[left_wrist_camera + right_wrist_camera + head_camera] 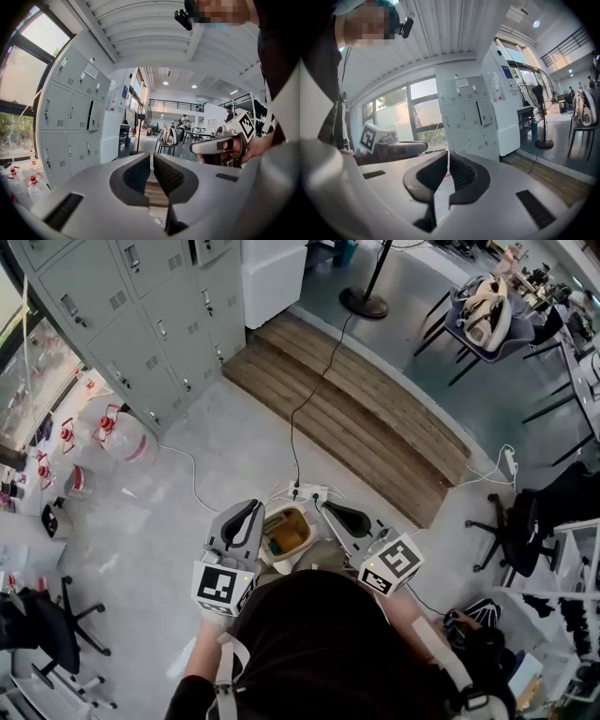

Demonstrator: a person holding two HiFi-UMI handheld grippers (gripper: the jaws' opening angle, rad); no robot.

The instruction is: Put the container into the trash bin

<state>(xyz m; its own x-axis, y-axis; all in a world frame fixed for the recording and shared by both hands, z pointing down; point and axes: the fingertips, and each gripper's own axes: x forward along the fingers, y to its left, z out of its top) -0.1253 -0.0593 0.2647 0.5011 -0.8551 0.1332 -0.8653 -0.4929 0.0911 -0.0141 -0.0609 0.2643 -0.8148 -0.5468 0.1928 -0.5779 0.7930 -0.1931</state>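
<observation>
In the head view a small open trash bin (286, 536) stands on the floor just in front of the person. Something yellow-orange lies inside it; I cannot tell whether that is the container. My left gripper (251, 508) is left of the bin and above it, my right gripper (330, 510) right of it. Both point forward. In the left gripper view the left gripper (152, 158) is shut with nothing between its pads, and the right gripper (220, 145) shows beside it. In the right gripper view the right gripper (448, 157) is shut and empty too.
A power strip (309, 493) with a black cable lies just beyond the bin. Grey lockers (141, 315) stand at the far left, water jugs (117, 432) beside them. A wooden step (366, 418) crosses ahead. Office chairs (511, 526) stand to the right, another chair (56, 624) to the left.
</observation>
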